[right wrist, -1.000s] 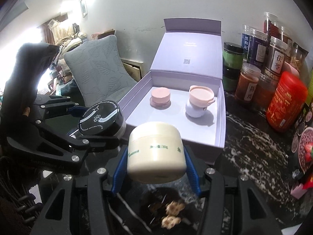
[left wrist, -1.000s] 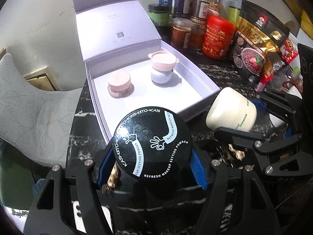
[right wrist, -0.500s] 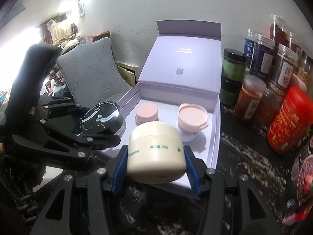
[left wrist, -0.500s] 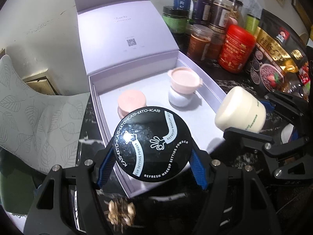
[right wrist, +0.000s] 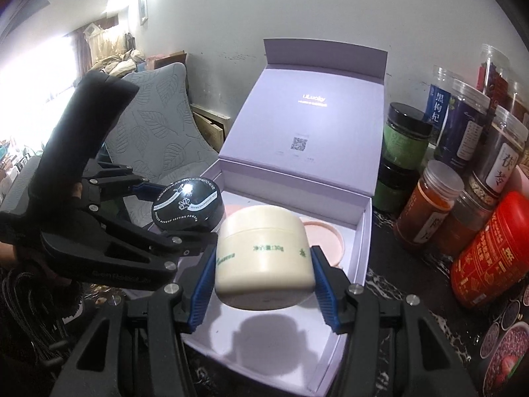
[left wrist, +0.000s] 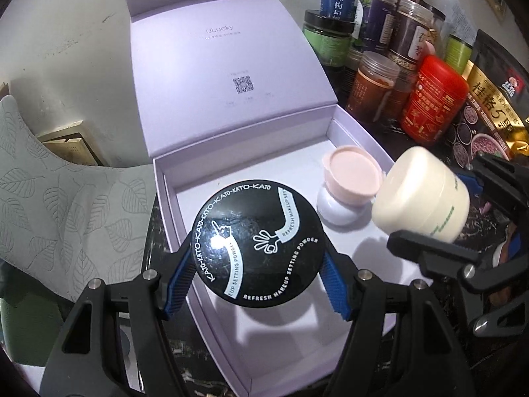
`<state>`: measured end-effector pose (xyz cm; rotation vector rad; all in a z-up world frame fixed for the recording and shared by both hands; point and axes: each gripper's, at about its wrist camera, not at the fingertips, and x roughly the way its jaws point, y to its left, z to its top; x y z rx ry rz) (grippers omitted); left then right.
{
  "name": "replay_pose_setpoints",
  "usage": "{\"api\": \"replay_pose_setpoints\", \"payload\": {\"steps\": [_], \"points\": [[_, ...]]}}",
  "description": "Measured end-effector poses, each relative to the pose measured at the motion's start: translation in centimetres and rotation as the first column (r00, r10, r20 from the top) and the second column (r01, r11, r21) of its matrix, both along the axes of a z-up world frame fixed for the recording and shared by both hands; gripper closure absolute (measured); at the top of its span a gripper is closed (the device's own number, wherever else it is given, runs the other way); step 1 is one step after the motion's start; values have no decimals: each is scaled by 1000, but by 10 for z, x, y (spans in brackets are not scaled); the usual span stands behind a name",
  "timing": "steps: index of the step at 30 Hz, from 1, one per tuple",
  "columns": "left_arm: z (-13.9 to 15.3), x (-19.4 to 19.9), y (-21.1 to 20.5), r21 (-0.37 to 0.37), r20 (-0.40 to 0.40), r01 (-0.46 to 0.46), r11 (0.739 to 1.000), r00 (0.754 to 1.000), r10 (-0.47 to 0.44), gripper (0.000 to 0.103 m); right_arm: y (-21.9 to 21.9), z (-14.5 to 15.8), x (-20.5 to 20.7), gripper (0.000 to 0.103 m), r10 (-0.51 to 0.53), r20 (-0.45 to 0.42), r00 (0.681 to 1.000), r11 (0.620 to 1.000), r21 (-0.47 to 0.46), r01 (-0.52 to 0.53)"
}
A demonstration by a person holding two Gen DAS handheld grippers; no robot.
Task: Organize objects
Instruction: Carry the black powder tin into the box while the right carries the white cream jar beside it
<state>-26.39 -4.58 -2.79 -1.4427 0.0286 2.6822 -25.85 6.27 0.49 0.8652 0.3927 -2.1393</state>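
Note:
My left gripper is shut on a round black setting-powder jar, held above the near part of an open lilac gift box. My right gripper is shut on a cream-coloured jar, also over the box's white floor. In the left wrist view the cream jar hangs to the right of the black one. The black jar shows at left in the right wrist view. Inside the box stands a white pot with a pink lid. The black jar hides the box floor behind it.
Several spice jars and a red canister stand right of the box on the dark marble counter. A snack bag stands at far right. A grey leaf-patterned cushion lies left of the box.
Both grippers have carried their jars forward from in front of the box to above its floor. The small pink pot is now hidden behind the black jar.

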Motion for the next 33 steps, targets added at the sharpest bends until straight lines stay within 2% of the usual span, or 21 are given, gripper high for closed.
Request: {"api": "replay_pose_setpoints", "payload": {"steps": [16, 33], "points": [[1, -31, -4, 12, -15, -37, 999, 999, 37, 36, 0, -6, -45, 47, -54, 34, 998, 998, -10, 54], [-22, -38, -6, 8, 18, -19, 1000, 1000, 19, 36, 5, -21, -59, 47, -84, 41, 996, 996, -9, 84]]}}
